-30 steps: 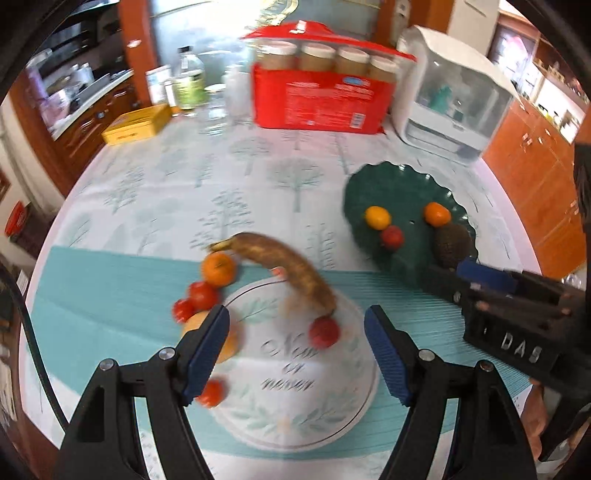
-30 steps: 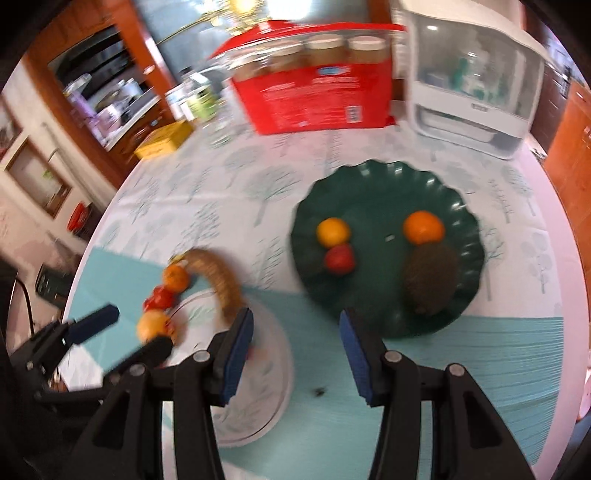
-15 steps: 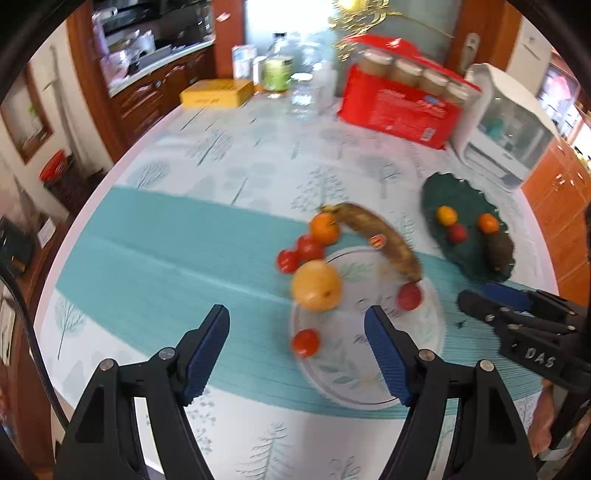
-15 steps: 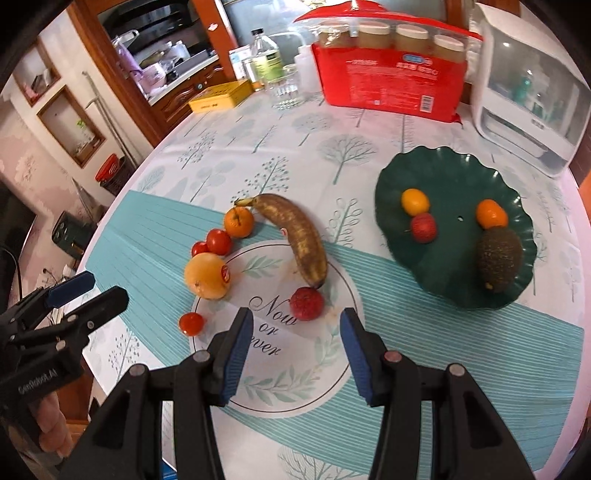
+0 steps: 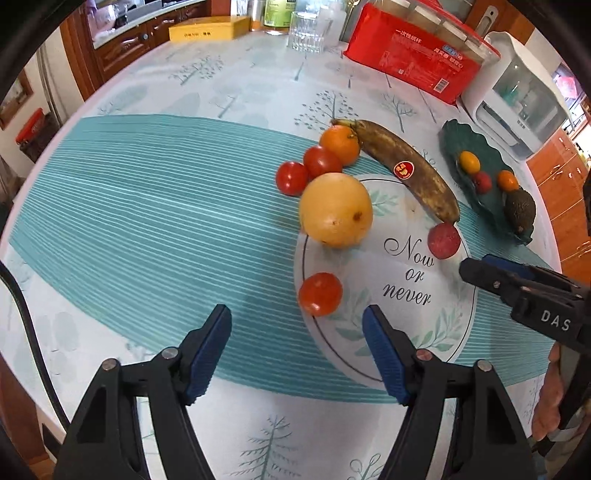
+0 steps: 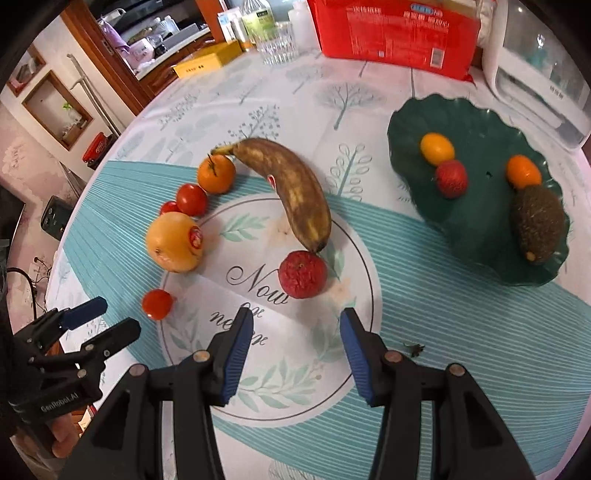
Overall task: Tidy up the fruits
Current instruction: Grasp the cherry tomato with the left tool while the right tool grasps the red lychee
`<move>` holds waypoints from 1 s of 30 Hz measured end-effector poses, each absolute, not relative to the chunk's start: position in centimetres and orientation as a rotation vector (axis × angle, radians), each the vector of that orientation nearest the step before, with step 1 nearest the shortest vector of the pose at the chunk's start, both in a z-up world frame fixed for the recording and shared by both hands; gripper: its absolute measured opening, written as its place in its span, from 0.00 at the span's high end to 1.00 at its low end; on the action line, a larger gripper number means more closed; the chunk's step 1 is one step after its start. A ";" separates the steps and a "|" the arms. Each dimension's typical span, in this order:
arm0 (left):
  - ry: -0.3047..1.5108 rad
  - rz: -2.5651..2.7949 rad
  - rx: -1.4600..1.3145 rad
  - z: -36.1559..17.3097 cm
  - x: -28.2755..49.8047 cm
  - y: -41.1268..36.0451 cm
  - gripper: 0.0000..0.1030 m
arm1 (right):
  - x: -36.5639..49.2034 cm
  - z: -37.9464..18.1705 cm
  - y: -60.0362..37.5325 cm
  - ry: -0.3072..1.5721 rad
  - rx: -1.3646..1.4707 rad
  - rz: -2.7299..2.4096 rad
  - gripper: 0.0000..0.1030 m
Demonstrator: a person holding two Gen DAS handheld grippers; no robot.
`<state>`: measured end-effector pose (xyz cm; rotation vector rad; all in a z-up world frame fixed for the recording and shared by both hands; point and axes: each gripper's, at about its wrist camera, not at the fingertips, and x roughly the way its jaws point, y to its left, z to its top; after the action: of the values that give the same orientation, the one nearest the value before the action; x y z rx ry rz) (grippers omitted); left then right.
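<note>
On the white "Now or never" plate (image 5: 436,332) lie a browned banana (image 5: 410,173), a red lychee (image 6: 303,274) and a large yellow orange (image 5: 335,209) on its rim. A tangerine (image 5: 340,145) and two tomatoes (image 5: 321,161) sit beside it. My left gripper (image 5: 295,321) is closing, empty, with a lone tomato (image 5: 320,294) just ahead of its tips. My right gripper (image 6: 295,321) stands open and empty just short of the lychee. The green plate (image 6: 476,122) holds an avocado (image 6: 539,225), two small orange fruits and a lychee.
At the back of the table stand a red pack of cups (image 5: 413,59), a white appliance (image 5: 517,99), a glass (image 5: 306,31) and a yellow box (image 5: 207,31). The table's near edge runs just under both grippers. A hand (image 5: 550,402) shows at the right.
Both grippers have come down toward the white plate, so the fruit looks larger. The left view swung left onto the lone tomato, and its jaws stand a little narrower.
</note>
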<state>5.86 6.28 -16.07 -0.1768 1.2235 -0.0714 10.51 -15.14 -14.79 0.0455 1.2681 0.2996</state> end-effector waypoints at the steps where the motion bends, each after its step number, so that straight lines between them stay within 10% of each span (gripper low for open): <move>1: 1.225 -0.078 -0.181 -16.4 6.0 6.2 0.34 | 10.7 -15.1 -15.0 1.270 0.045 0.299 0.52; 19: 1.259 -0.168 -0.131 -18.5 8.7 3.5 0.72 | 12.9 -17.5 -13.2 1.254 0.000 0.248 0.55; 30: 1.259 -0.174 -0.158 -18.4 8.2 4.0 0.75 | 12.2 -17.3 -12.8 1.237 -0.026 0.265 0.68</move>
<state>8.19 3.96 -18.42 -0.1575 1.2587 -0.1745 12.24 -12.85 -17.33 -0.0264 1.2370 0.2647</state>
